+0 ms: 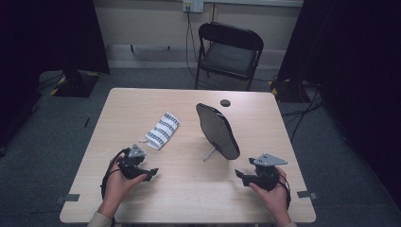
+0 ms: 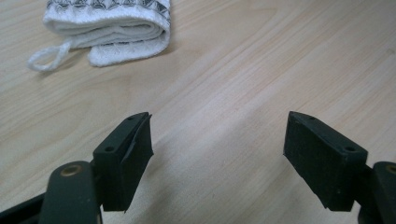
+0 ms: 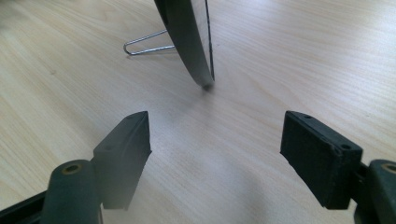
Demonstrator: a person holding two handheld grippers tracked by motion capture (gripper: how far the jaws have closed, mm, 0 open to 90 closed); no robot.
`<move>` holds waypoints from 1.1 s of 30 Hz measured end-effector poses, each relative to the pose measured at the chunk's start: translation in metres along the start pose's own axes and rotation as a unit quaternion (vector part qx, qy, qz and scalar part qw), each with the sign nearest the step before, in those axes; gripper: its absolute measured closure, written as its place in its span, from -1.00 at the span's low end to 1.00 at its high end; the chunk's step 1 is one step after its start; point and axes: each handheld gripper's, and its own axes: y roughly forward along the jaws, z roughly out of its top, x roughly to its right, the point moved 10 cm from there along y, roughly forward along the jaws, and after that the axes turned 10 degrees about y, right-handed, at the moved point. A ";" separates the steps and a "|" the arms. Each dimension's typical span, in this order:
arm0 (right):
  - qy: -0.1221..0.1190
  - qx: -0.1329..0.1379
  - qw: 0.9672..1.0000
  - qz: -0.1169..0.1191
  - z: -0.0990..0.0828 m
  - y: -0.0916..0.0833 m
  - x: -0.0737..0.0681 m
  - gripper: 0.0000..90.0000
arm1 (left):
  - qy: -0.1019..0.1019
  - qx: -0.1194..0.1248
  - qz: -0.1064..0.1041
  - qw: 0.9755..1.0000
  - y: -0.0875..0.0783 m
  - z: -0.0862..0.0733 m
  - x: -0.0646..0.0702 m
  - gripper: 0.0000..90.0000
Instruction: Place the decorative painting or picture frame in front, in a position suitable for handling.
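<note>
Mirror (image 1: 218, 131) and cloth (image 1: 162, 130) stand apart on table (image 1: 189, 189).

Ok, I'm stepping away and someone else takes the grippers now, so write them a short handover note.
Left gripper: open, empty, low over the table, pointing toward the folded cloth.
Right gripper: open, empty, just short of the standing mirror.
Mirror is propped upright on its wire stand mid-table; cloth lies to its left, apart from it.
Done: nothing gripped yet.
Left: probably pick up the cloth and steady or wipe the mirror.
</note>
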 end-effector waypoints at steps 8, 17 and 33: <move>-0.005 -0.005 1.000 -0.001 -0.002 0.000 0.000 -0.46 | -0.008 0.005 -0.007 1.000 0.000 0.003 -0.002 -0.46; 0.000 -0.002 1.000 -0.003 -0.001 -0.002 0.004 -0.46 | -0.001 0.015 0.001 1.000 0.010 0.026 -0.011 -0.41; 0.004 0.000 1.000 -0.002 0.000 -0.004 0.005 -0.46 | -0.010 0.008 0.043 0.999 0.046 0.056 -0.058 -0.27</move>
